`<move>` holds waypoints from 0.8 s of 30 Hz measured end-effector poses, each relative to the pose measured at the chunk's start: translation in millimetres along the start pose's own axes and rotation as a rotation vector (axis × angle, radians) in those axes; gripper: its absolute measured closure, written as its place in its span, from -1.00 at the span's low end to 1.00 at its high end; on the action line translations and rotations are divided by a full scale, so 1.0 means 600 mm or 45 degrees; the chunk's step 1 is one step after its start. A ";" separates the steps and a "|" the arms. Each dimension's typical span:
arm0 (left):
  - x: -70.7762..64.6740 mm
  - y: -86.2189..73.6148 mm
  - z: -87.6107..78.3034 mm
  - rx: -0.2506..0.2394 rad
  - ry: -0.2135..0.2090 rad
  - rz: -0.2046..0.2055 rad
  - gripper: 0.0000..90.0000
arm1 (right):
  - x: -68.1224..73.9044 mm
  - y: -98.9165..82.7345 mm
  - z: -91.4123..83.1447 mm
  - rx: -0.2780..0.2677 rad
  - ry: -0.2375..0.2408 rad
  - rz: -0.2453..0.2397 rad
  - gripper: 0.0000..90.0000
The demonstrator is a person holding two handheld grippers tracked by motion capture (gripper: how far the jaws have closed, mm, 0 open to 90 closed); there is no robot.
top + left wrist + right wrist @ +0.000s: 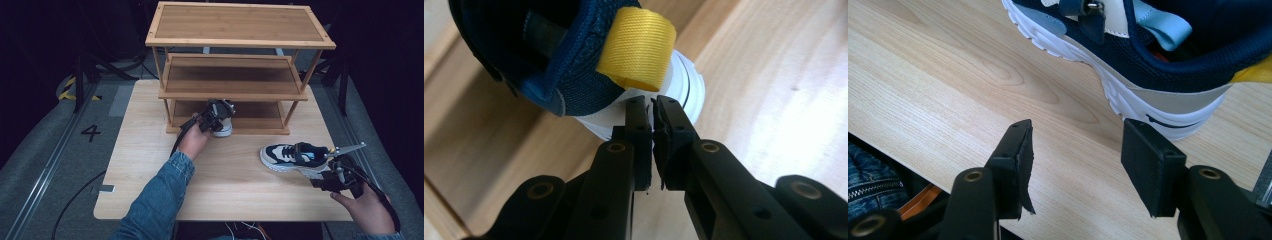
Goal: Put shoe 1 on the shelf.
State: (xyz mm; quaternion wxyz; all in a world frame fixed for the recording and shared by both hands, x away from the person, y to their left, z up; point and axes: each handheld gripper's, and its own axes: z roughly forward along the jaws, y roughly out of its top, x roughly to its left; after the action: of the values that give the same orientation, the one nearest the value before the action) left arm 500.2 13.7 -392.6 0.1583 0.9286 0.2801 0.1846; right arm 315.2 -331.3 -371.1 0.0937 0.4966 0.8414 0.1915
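Left gripper [652, 102]: its two black jaws are almost together, with just a thin gap. They pinch nothing. The tips sit right at the white heel of the first shoe [574, 65].
Left gripper from above [216, 116]: it is at the bottom shelf of the rack [240, 25], at about 12 o'clock from the person's left hand [194, 140].
First shoe: dark blue with a white sole and a yellow loop [638, 49] at the back. Seen from above [223, 127], it stands on the lowest shelf, with its heel toward the person.
Right gripper [1075, 150]: its jaws are wide apart and grab nothing. Bare table [938, 80] shows between them.
Right gripper from above [332, 175]: it sits at the heel end of the second shoe [295, 157], near the table's right edge.
Second shoe: blue, white and cream, lying on the table [150, 165], toe pointing to 9 o'clock. In the right gripper view [1148, 60] it is at 1 o'clock from the jaws, near them but not touching.
Two shoes: well apart. The second is at about 4 o'clock from the first.
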 end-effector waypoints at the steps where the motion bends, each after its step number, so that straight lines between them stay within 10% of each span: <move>1: -0.002 0.001 0.002 0.006 0.028 0.015 0.89 | -0.001 -0.001 0.000 -0.003 0.001 0.001 0.04; 7: -0.005 -0.001 0.018 0.003 0.168 0.071 0.93 | -0.001 -0.005 0.000 -0.001 -0.004 -0.002 0.04; 15: 0.002 0.003 0.020 0.034 0.050 -0.026 0.86 | -0.007 -0.014 -0.007 -0.010 -0.011 0.019 0.04; 24: -0.004 -0.013 -0.043 0.003 -0.067 -0.023 0.52 | -0.009 0.005 -0.002 -0.029 0.014 -0.008 0.05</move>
State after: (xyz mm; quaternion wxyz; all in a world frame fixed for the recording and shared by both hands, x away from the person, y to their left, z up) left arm 483.6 23.1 -373.6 0.1663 0.9308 0.2844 0.1584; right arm 319.8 -335.2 -368.8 0.0952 0.4919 0.8411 0.2035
